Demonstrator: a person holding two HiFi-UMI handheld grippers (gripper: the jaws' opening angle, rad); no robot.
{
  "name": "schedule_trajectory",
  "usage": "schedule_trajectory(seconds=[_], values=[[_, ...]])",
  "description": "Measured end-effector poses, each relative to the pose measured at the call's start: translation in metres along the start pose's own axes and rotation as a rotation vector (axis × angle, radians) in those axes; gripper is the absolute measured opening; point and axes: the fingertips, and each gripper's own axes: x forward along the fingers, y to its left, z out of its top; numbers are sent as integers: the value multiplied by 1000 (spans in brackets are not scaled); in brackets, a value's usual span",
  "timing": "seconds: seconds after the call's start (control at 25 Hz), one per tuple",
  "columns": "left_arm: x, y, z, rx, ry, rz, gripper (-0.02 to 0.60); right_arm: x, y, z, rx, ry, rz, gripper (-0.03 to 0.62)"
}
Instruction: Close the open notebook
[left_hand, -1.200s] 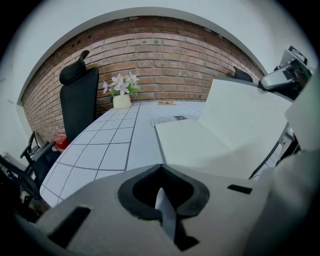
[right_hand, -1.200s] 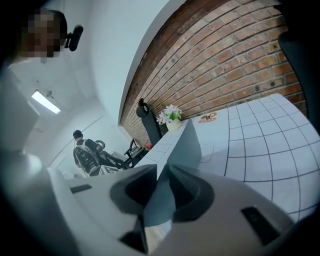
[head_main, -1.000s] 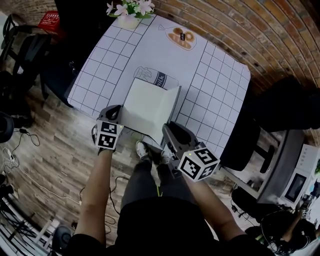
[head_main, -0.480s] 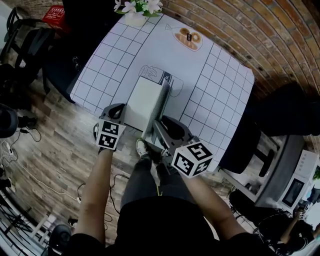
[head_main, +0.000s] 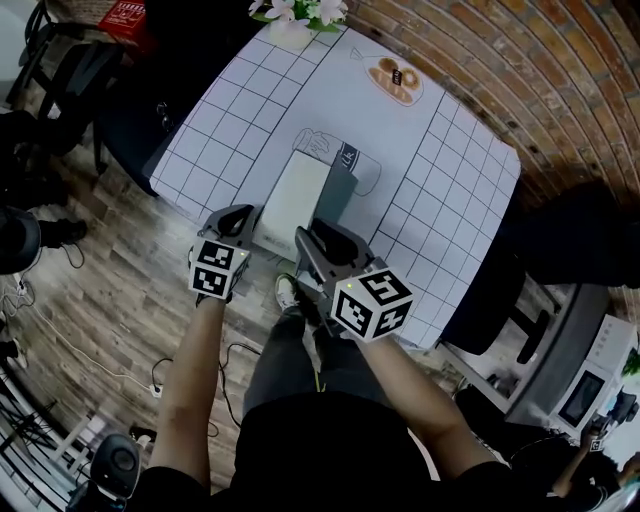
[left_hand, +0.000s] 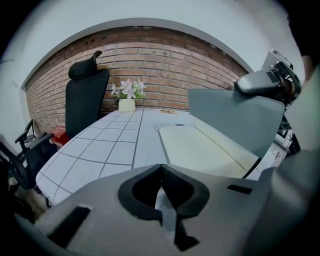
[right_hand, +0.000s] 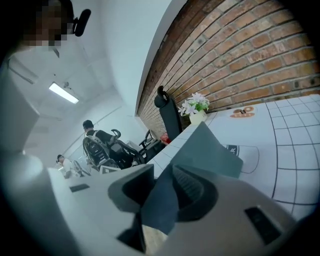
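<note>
The notebook (head_main: 290, 200) lies on the white checked table (head_main: 240, 100) near its front edge, cream page (left_hand: 200, 147) up. Its grey cover (head_main: 336, 192) stands nearly upright on edge and leans over the page; the left gripper view shows this cover (left_hand: 235, 117) tilting above the page. My right gripper (head_main: 312, 238) is at the cover's near end, and its jaws are opening. The cover (right_hand: 200, 147) runs loosely between them, and a ridged pad shows bare (right_hand: 162, 186). My left gripper (head_main: 240, 214) is shut on the notebook's white near-left corner (left_hand: 160, 170).
A flower pot (head_main: 300, 15) stands at the table's far edge, beside a printed plate of pastries (head_main: 397, 80). A black office chair (left_hand: 85, 100) is left of the table, with a brick wall behind it. People (right_hand: 90, 135) are further back in the room. Wooden floor lies below.
The grey cover swung from lying open on the right to nearly upright over the page. My right gripper moved left with it. My left gripper stayed at the near-left corner.
</note>
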Motion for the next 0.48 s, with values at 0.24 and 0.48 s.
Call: schedule_trajectory(seconds=[0.24,0.48], values=[[-11,10,-4,-20,-7,29,25,22,9,-6,-43,38,69,159],[-16,11,-6,-31,-13,44,25,48,14,-14,-121,119,139,225]])
